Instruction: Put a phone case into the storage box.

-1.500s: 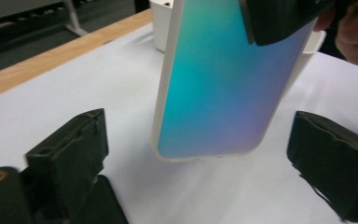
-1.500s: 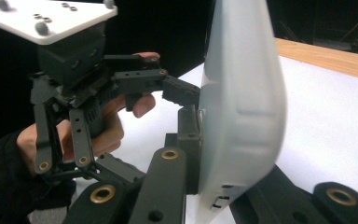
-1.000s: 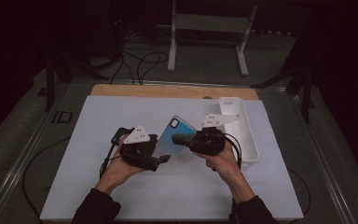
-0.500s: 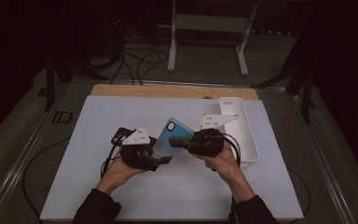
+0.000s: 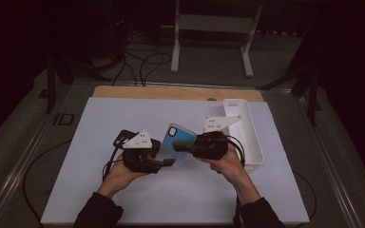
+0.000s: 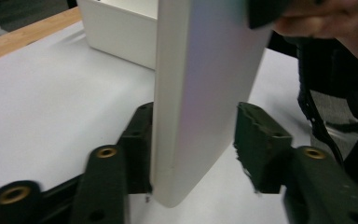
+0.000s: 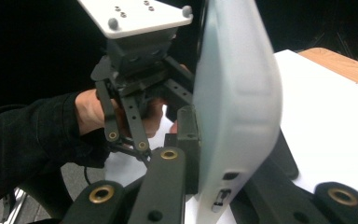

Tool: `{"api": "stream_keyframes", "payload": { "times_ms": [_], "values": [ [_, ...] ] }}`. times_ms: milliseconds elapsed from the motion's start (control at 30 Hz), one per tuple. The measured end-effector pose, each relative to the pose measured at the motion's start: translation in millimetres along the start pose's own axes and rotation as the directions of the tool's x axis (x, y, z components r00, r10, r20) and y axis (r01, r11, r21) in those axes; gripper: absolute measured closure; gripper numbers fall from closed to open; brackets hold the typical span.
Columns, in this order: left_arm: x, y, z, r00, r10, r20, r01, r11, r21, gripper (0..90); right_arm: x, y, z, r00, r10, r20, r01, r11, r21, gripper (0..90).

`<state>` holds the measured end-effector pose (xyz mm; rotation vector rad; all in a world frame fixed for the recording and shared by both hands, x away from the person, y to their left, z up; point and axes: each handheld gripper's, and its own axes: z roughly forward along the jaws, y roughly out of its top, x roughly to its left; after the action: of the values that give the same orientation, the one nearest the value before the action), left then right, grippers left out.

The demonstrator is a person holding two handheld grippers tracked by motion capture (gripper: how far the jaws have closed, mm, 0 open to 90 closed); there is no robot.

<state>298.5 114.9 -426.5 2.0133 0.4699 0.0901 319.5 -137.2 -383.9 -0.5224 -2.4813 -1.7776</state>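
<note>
A phone case (image 5: 178, 141) with a blue-to-teal back is held tilted above the white table (image 5: 123, 114). My right gripper (image 5: 190, 146) is shut on its right edge; in the right gripper view the pale case (image 7: 235, 107) sits clamped between the jaws (image 7: 233, 149). My left gripper (image 5: 164, 160) reaches in from the left, and its jaws have just been closing. The case's lower end (image 6: 205, 84) stands between them (image 6: 196, 135), close against one pad, with a clear gap to the other pad (image 6: 256, 140). A hand holds each gripper.
A long white tray (image 5: 249, 137) lies just right of the right hand, near the table's right side. A wooden strip (image 5: 171, 92) runs along the far edge. Cables trail from both grippers, and a metal stand (image 5: 209, 28) is on the floor beyond.
The left gripper's jaws have narrowed around the case's lower end. The case has shifted slightly left and down toward the left gripper. Both hands stay put.
</note>
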Motion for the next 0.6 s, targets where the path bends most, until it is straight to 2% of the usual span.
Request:
{"api": "stream_keyframes", "payload": {
  "times_ms": [100, 167, 300, 567, 600],
  "values": [
    [-0.8, -1.4, 0.6, 1.0000, 0.002, 0.007, -0.002, 1.0000, 0.004, 60.1, -1.9, -0.7, -1.2, 1.0000, 0.004, -0.007, -0.004, 1.000, 0.003, 83.3],
    [-1.7, -3.0, 2.6, 1.0000, -0.002, 0.003, 0.002, 1.0000, 0.010, 63.4, -2.6, -0.7, -1.0, 1.0000, -0.009, 0.002, 0.009, 1.000, 0.015, 79.7],
    [-2.5, -7.2, 5.3, 0.9997, -0.017, 0.018, 0.017, 0.9999, -0.002, 68.7, -3.5, -0.5, -0.4, 0.9994, -0.024, 0.024, 0.023, 0.999, 0.035, 71.9],
    [-6.1, -9.4, 8.7, 0.9994, -0.024, 0.023, 0.025, 0.9994, -0.024, 80.8, -2.2, -0.4, 2.7, 0.9949, -0.049, 0.088, 0.045, 0.998, 0.051, 46.2],
    [-7.0, -9.2, 8.4, 0.9996, -0.026, 0.007, 0.026, 0.9992, -0.030, 80.9, -1.1, -0.1, 3.5, 0.9931, -0.054, 0.104, 0.048, 0.997, 0.058, 44.0]
  ]
}}
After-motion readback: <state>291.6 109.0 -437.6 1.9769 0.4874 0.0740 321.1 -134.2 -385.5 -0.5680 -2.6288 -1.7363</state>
